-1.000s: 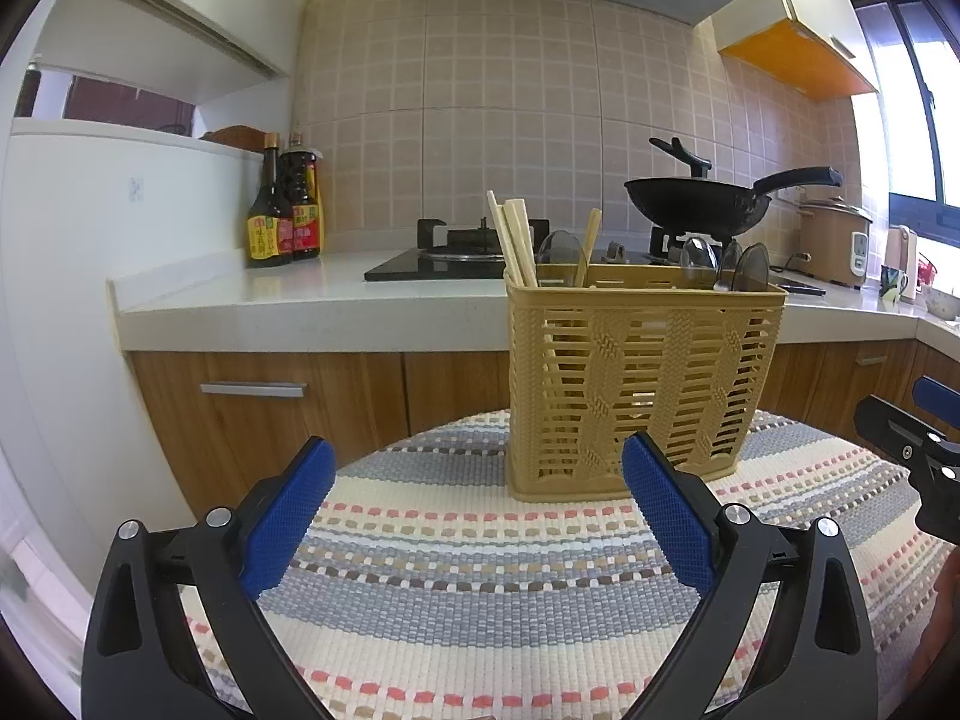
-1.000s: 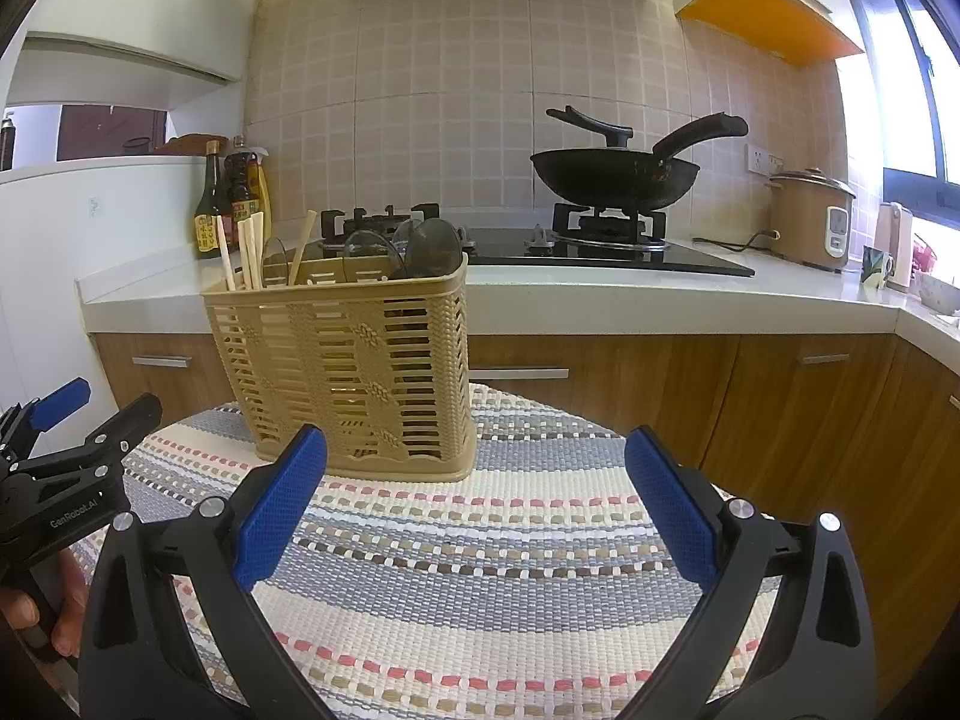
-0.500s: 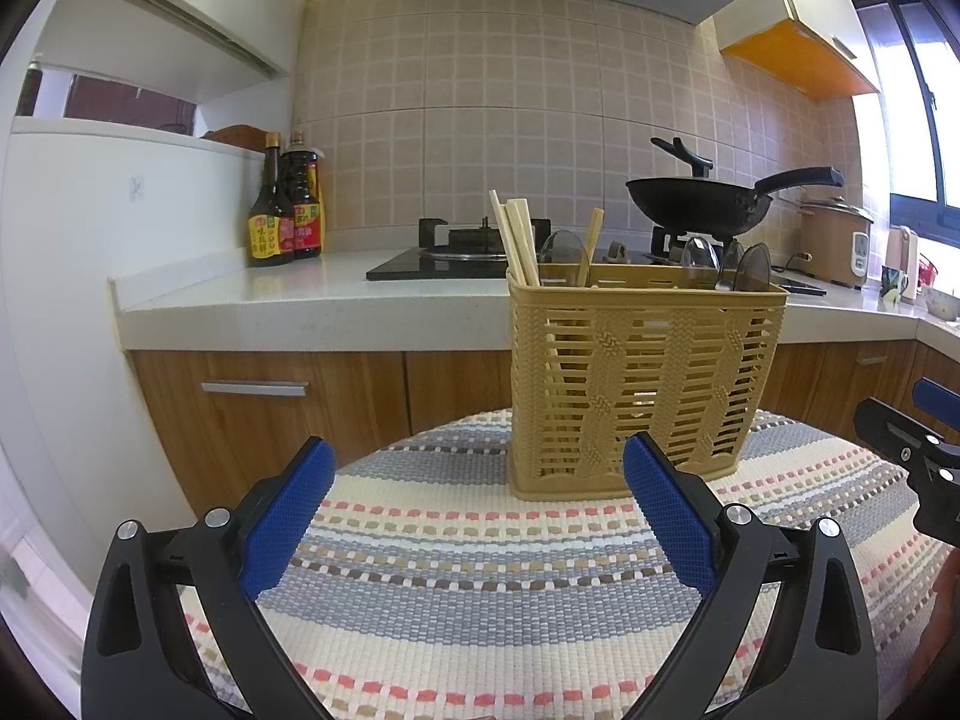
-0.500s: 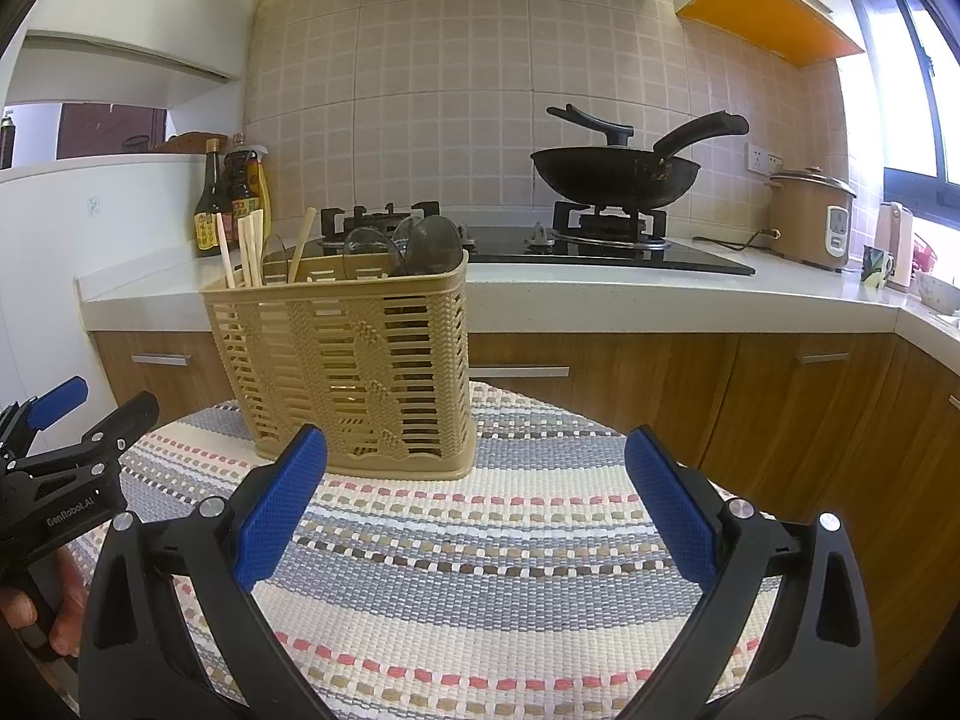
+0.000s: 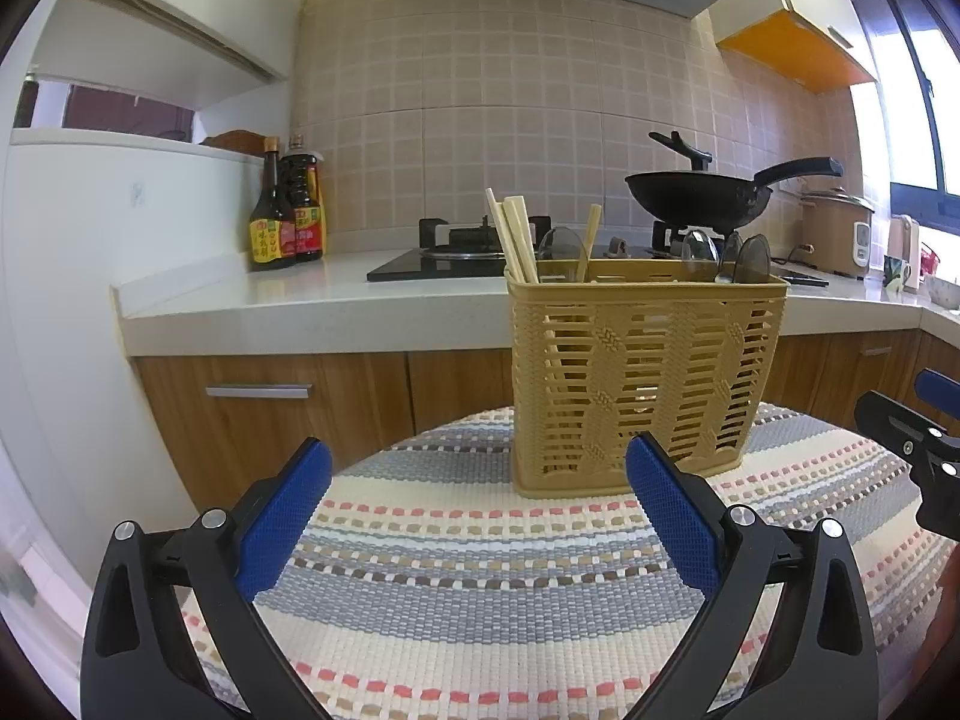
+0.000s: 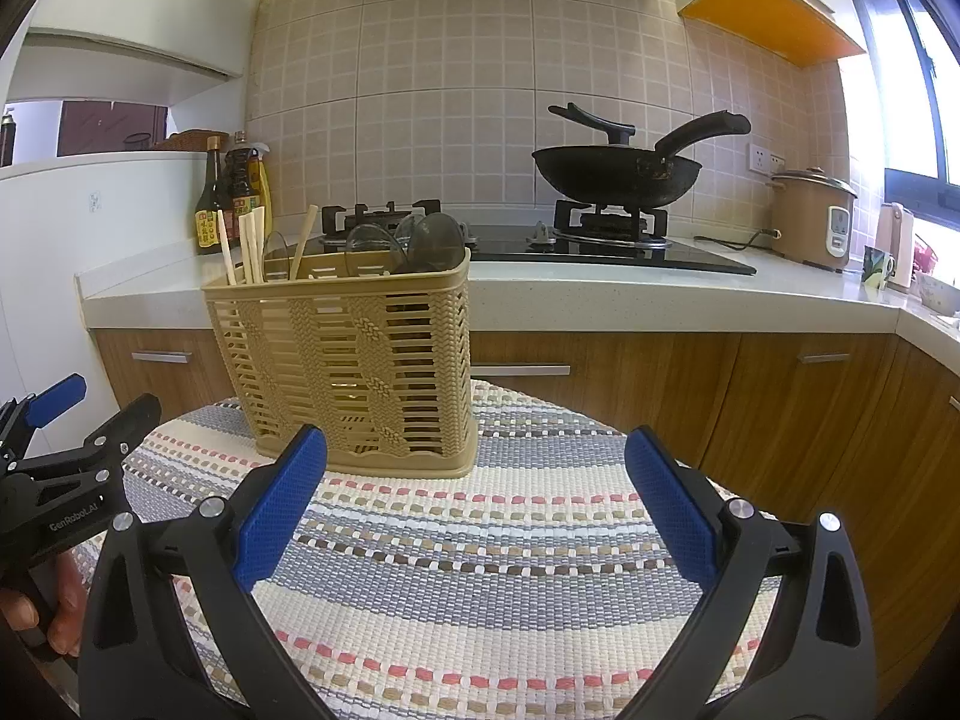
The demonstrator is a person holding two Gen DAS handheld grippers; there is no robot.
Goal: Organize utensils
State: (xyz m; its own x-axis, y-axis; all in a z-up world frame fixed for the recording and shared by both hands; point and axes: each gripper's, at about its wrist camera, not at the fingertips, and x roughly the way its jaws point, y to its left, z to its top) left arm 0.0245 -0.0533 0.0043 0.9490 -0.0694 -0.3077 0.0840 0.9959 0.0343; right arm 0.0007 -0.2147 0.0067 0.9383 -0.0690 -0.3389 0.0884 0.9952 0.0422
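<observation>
A tan woven plastic utensil basket (image 5: 645,384) (image 6: 354,366) stands upright on a round table covered by a striped woven cloth (image 5: 480,570) (image 6: 480,570). Wooden chopsticks (image 5: 513,237) (image 6: 249,246) lean in its left end, and clear smoky spoons (image 5: 735,255) (image 6: 420,240) stick up at its right end. My left gripper (image 5: 477,507) is open and empty, just short of the basket's front. My right gripper (image 6: 474,501) is open and empty too, in front of the basket and to its right. Each gripper shows at the edge of the other's view.
Behind the table runs a white kitchen counter (image 5: 300,306) over wooden cabinets. On it are a gas hob with a black wok (image 6: 618,171), sauce bottles (image 5: 285,210) at the left, and a rice cooker (image 6: 810,216) at the right. A hand (image 6: 54,612) holds the left gripper.
</observation>
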